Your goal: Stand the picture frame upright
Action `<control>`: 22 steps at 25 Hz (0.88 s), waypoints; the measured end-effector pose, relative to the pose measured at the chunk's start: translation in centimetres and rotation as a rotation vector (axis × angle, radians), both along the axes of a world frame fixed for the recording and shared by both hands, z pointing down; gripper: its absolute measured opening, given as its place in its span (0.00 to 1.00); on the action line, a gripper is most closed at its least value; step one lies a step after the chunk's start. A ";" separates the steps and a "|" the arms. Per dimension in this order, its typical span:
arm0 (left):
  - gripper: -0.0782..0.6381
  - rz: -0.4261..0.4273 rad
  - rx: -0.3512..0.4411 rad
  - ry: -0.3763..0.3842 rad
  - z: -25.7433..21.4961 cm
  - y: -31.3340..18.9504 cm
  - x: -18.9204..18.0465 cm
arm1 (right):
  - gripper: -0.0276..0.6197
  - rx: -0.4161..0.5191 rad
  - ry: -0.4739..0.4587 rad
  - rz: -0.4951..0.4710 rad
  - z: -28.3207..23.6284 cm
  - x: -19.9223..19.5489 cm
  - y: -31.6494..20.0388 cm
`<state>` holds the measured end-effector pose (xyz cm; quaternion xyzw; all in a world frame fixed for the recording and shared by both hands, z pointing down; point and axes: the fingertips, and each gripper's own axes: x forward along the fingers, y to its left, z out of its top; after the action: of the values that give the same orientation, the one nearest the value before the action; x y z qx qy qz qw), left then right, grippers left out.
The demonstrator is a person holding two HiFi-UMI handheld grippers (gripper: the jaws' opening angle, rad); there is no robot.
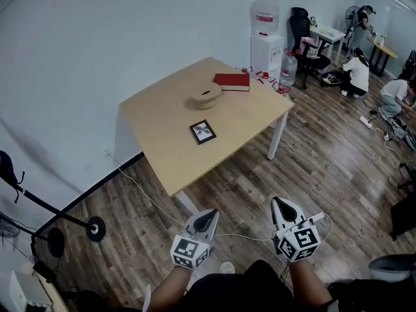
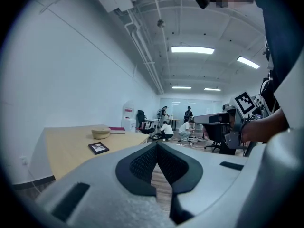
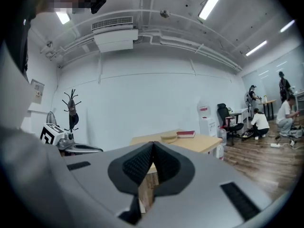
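Left gripper [image 1: 207, 218] and right gripper [image 1: 281, 207], both closed and empty, held well apart from the counter [image 1: 162, 155], where the picture frame [image 1: 203, 132] lies flat; standing it upright not yet begun

I see a black picture frame [image 1: 203, 131] round a pale print, a light tan desk [image 1: 156, 125], a red book [image 1: 232, 81] and a beige bowl [image 1: 206, 95]. My grey left gripper [image 1: 208, 216] and right gripper [image 1: 279, 203] carry black-and-white square markers.
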<state>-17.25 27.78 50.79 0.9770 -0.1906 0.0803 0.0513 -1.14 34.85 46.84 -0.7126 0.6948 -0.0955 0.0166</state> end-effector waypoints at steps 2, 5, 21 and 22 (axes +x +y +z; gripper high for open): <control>0.10 0.006 -0.002 0.005 0.3 -0.5 -0.2 | 0.06 0.010 0.002 -0.010 -0.7 -0.7 -0.8; 0.10 0.015 -0.020 0.002 1.3 -1.1 0.3 | 0.06 0.000 0.019 -0.026 -1.0 -0.9 -1.8; 0.10 -0.015 -0.013 0.013 0.6 -11.5 11.1 | 0.06 -0.054 0.085 -0.063 0.3 10.5 -14.0; 0.10 -0.019 -0.012 0.013 0.5 -12.3 11.7 | 0.06 -0.054 0.089 -0.073 0.1 11.0 -14.9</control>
<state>-5.52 15.51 51.29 0.9753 -0.1991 0.0748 0.0593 9.91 19.99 46.96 -0.6904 0.7178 -0.0829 -0.0369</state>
